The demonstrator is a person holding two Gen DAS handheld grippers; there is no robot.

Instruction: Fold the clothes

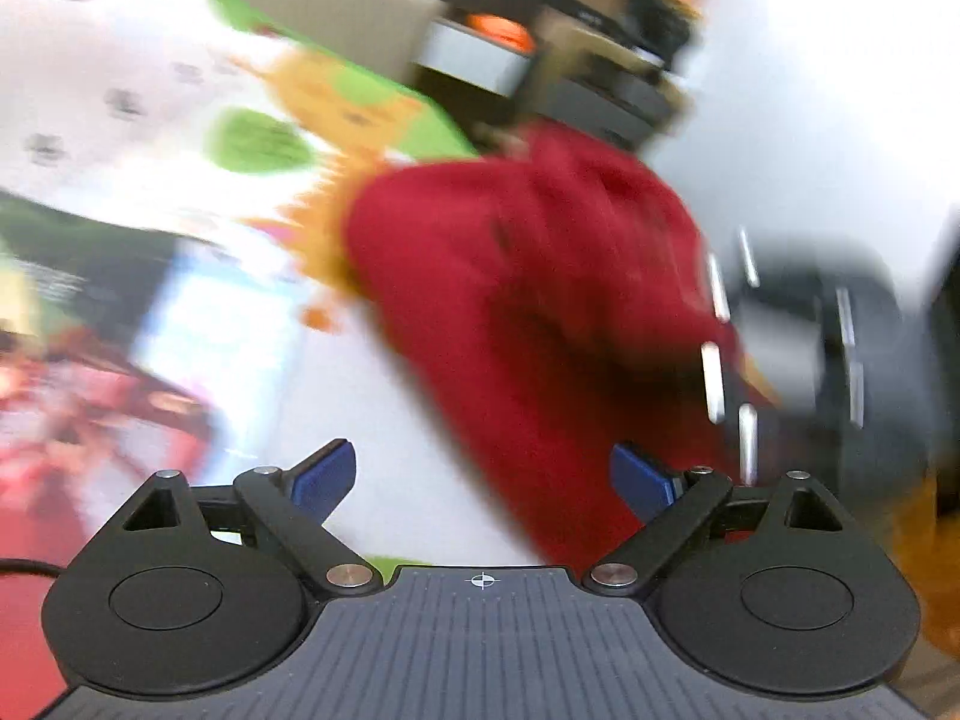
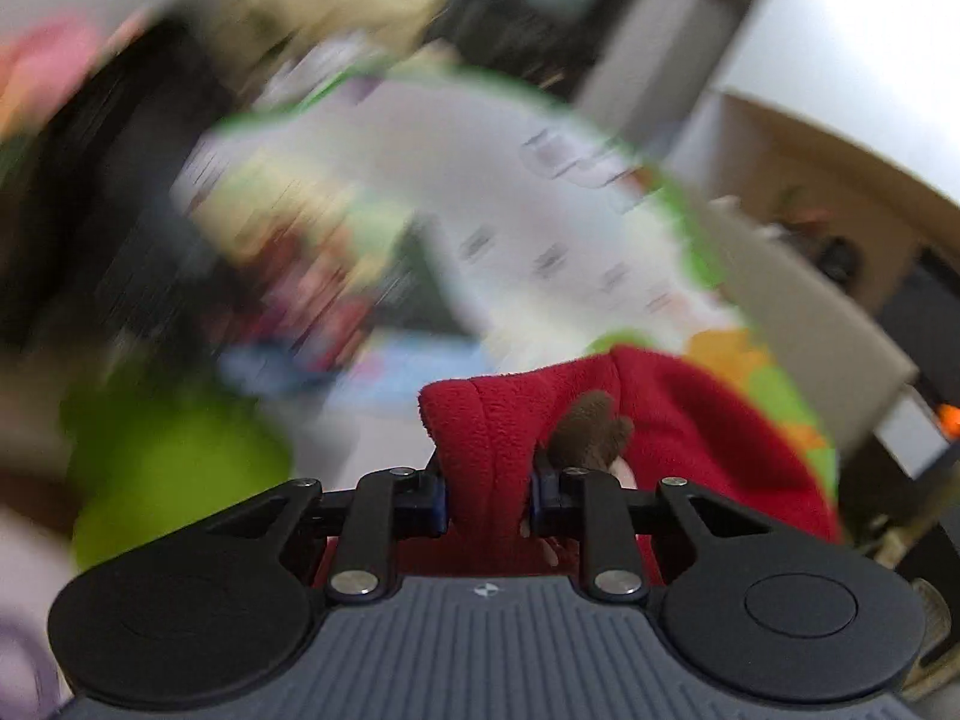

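**Red fleece garment clamped in the right gripper**

The right gripper is clamped on a bunched fold of a red fleece garment, with a small brown patch beside the fold. The left gripper has its blue pads wide apart, gripping nothing. The garment hangs near the front edge of a white patterned bedspread. Both views are motion-blurred.

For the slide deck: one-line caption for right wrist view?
Right gripper clamps a bunched red fleece garment above a blurred patterned sheet.
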